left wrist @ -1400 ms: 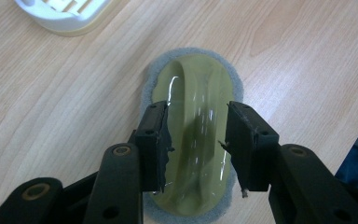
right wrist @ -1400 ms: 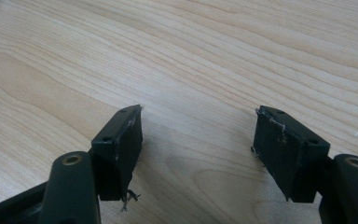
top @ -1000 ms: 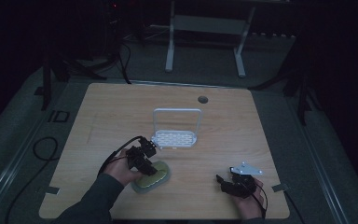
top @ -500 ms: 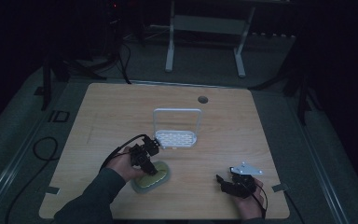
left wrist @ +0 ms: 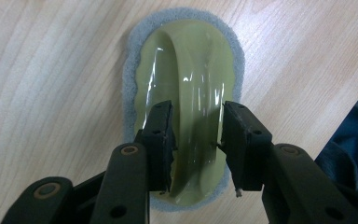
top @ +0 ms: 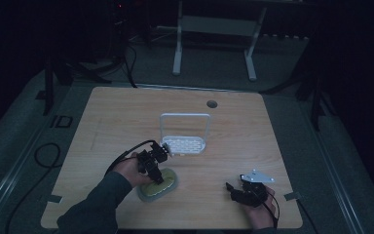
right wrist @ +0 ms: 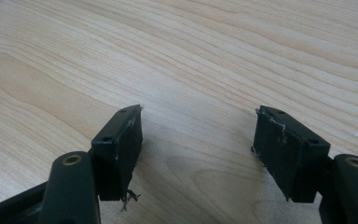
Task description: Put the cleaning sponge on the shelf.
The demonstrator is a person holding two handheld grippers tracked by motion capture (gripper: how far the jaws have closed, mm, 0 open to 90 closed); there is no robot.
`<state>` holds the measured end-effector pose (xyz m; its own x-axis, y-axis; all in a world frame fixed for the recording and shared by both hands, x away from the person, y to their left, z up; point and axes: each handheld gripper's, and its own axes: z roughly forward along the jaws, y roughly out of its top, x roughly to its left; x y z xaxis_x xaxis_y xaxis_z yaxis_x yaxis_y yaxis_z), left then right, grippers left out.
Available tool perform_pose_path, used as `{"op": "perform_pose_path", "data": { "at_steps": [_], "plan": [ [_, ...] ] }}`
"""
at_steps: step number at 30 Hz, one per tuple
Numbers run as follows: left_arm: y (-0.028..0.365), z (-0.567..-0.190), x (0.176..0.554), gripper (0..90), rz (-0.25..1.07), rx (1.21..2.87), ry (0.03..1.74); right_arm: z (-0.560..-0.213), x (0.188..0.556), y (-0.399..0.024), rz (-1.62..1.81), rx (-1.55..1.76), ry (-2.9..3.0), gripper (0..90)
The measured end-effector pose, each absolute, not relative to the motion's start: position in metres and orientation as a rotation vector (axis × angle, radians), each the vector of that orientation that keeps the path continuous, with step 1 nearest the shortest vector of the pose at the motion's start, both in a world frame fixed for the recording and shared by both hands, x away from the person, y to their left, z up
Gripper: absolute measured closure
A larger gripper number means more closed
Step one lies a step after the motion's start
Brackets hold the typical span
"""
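A scrubber (top: 161,187) lies flat on the table near its front left: a grey sponge base (left wrist: 133,56) under a glossy yellow-green plastic top with a raised grip ridge (left wrist: 191,84). My left gripper (top: 157,174) points down onto it. In the left gripper view its jaws (left wrist: 196,109) straddle the ridge and have just been closing; a thin gap still shows on each side, so the pads do not press. My right gripper (top: 231,189) rests low at the front right, open over bare wood (right wrist: 198,116) with nothing between its fingers.
A white wire rack (top: 185,144) with an upright hoop stands mid-table, just beyond the left gripper. A round cable hole (top: 212,104) sits near the table's far edge. The wooden tabletop (top: 253,131) has dark floor around it, and a blue sleeve (left wrist: 354,140) lies right of the scrubber.
The left hand has shifted only slightly over the scrubber. The right hand and its gripper have stayed in place.
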<state>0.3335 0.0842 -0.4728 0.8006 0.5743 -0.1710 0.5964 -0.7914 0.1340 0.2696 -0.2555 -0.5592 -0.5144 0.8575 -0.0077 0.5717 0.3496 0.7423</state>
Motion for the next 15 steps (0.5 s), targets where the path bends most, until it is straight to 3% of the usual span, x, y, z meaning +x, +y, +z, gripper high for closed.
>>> {"op": "perform_pose_path", "data": {
  "at_steps": [15],
  "plan": [
    [0.0791, -0.4741, 0.3376, 70.1, -0.204, 2.837, 0.903, -0.5592, 0.2696, -0.2555, 0.981, 1.254, 2.221, 31.9]
  ]
}}
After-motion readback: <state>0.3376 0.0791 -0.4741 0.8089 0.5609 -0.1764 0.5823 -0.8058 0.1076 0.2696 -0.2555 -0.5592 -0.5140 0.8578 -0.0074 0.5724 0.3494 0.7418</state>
